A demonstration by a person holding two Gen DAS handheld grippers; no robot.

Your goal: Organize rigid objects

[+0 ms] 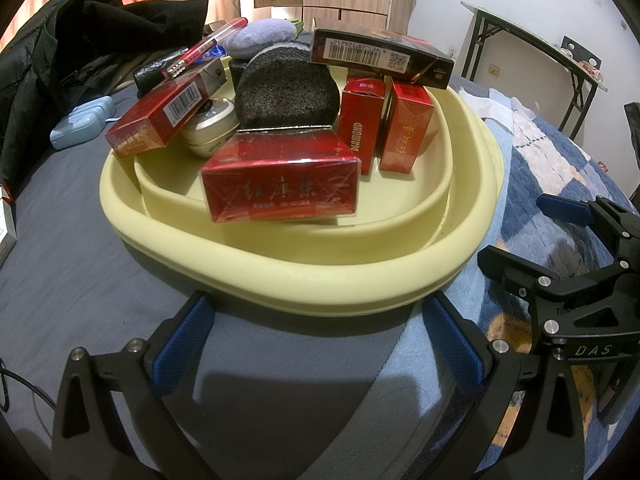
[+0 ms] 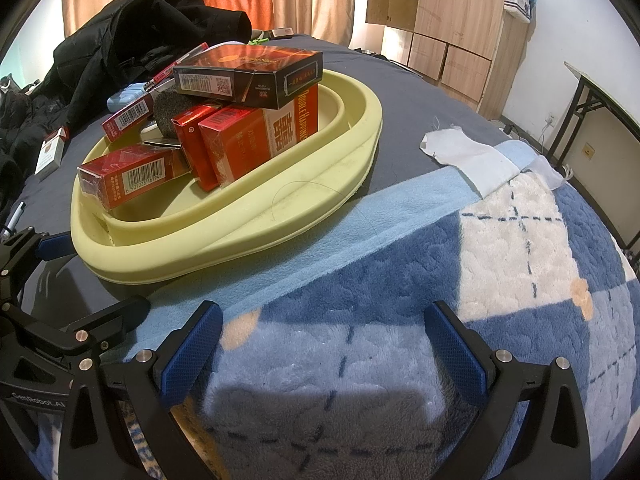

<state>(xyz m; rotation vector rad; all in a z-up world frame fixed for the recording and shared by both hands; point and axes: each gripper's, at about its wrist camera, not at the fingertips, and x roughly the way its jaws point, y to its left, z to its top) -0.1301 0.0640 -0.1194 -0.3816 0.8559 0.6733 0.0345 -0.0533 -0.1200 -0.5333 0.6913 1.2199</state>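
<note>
A pale yellow basin (image 1: pixel 304 276) (image 2: pixel 256 224) sits on the bed. It holds several red cigarette boxes (image 1: pixel 280 184) (image 2: pixel 128 178), a black box (image 1: pixel 380 56) (image 2: pixel 248 74) lying on top, a dark sponge (image 1: pixel 286 88), a cream jar (image 1: pixel 212 126) and a red pen (image 1: pixel 212 44). My left gripper (image 1: pixel 320 336) is open and empty just in front of the basin's near rim. My right gripper (image 2: pixel 324 344) is open and empty over the blue plaid blanket, to the right of the basin; it also shows in the left wrist view (image 1: pixel 560 248).
A black jacket (image 1: pixel 60 40) (image 2: pixel 120 36) lies behind the basin. A light blue case (image 1: pixel 82 122) and a white cigarette pack (image 2: pixel 50 152) lie on the grey sheet at left. A white cloth (image 2: pixel 468 156) lies at right. A folding table (image 1: pixel 540 52) stands by the wall.
</note>
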